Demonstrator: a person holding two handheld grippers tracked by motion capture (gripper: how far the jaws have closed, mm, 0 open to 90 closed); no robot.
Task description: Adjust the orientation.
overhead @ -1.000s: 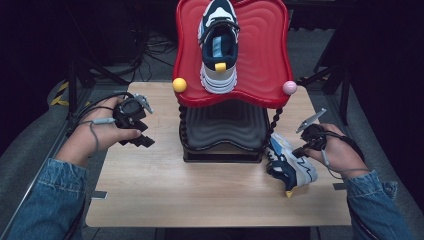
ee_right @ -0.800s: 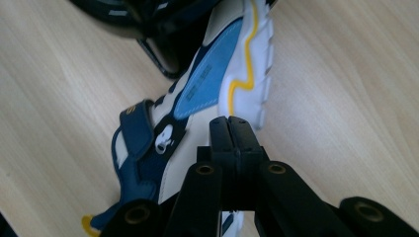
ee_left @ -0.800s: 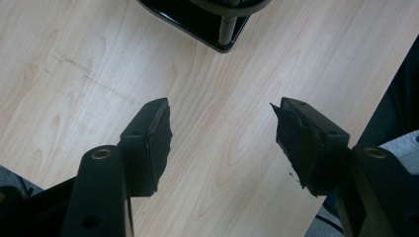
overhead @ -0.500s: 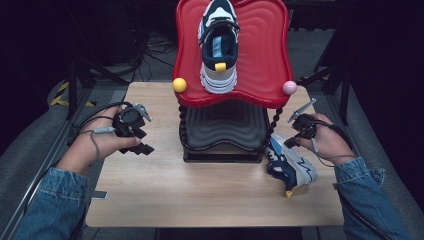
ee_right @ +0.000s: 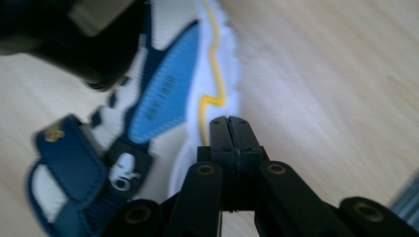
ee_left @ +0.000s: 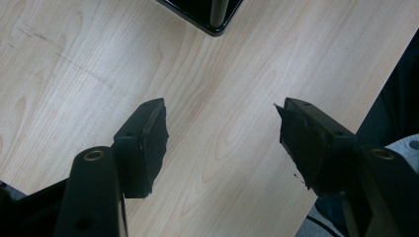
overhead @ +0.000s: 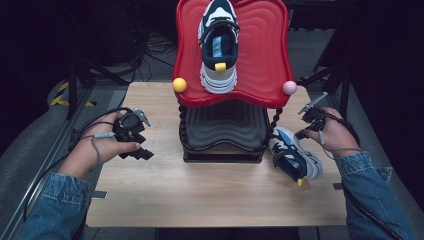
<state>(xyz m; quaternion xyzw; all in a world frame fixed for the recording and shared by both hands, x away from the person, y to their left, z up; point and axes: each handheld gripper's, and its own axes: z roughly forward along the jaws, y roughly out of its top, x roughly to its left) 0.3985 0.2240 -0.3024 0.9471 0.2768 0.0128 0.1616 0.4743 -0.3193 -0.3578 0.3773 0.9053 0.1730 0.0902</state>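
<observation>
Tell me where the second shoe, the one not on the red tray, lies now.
In the high view, the shoe lies on the table, right of the rack's black base, beside the right hand-held gripper.

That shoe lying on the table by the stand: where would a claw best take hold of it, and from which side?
Probably the rim of the ankle opening, near the yellow heel tab. The shoe lies tilted on the table with its toe against the stand, heel toward the person. The shut right claw, just beside it, could open and come in from the right, one pad inside the collar.
</observation>
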